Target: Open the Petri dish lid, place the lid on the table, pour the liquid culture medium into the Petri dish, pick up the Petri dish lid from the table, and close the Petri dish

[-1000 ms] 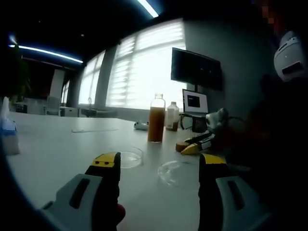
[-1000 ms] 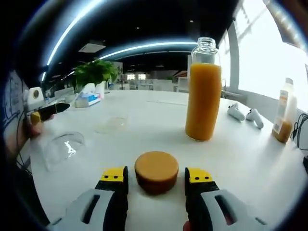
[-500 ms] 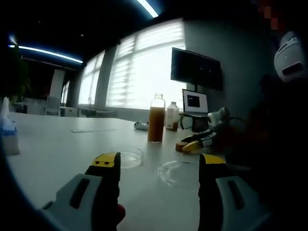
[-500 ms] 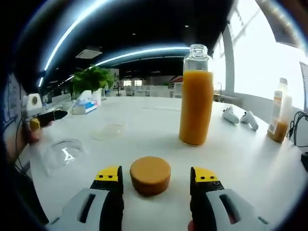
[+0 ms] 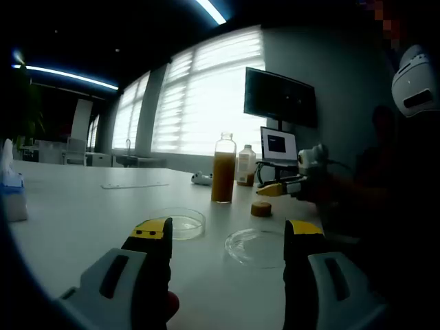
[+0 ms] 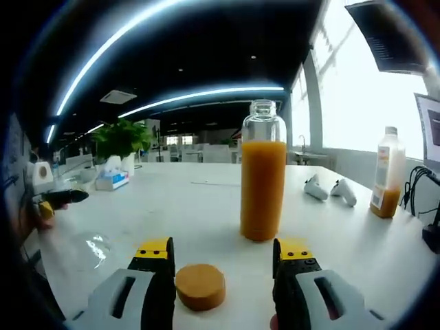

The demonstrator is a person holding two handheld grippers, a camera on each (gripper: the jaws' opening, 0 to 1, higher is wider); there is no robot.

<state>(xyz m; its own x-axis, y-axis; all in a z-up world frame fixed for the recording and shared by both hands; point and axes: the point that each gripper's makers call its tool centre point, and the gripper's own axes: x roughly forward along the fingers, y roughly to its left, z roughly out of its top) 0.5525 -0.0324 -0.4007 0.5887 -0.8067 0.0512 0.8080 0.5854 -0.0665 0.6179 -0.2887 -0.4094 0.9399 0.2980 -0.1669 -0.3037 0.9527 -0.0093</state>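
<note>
Left gripper view: left gripper [image 5: 228, 232] at bottom centre, jaws spread wide, nothing between them, yellow tips over the white table [image 5: 75, 206]. Just past the left jaw tip, centre frame, sits the dish [image 5: 180, 223]: clear, shallow, round, upright, w/ a faint pale patch inside. To its right, near but apart, lies the lid [image 5: 256, 246]: clear, round, flat on the table, rim catching light. Further back, centre, the bottle [image 5: 223, 169]: clear glass, uncapped, orange liquid up to the shoulder. Its cap [image 5: 260, 208], a brown disc, lies on the table right of the bottle and beyond the lid. Right gripper [image 5: 280, 187] comes in at mid-right, above the cap; jaw state can't tell from here. Small bottle [image 5: 246, 166] stands just behind the big one.

Right gripper view: right gripper [image 6: 224, 251] at bottom centre, jaws released, wide apart. Cap [image 6: 200, 287] lies on the table betw. the jaws at the bottom, nearer the left one, not gripped. Bottle [image 6: 262, 180] stands upright at centre, beyond the jaw tips. Lid [image 6: 88, 249] at lower left, glassy w/ a bright glint. Left gripper [image 6: 53, 199] at far left edge. Small bottle [image 6: 386, 172] at right, part full of orange. Plant [image 6: 121, 139] at mid-left in the background.
</note>
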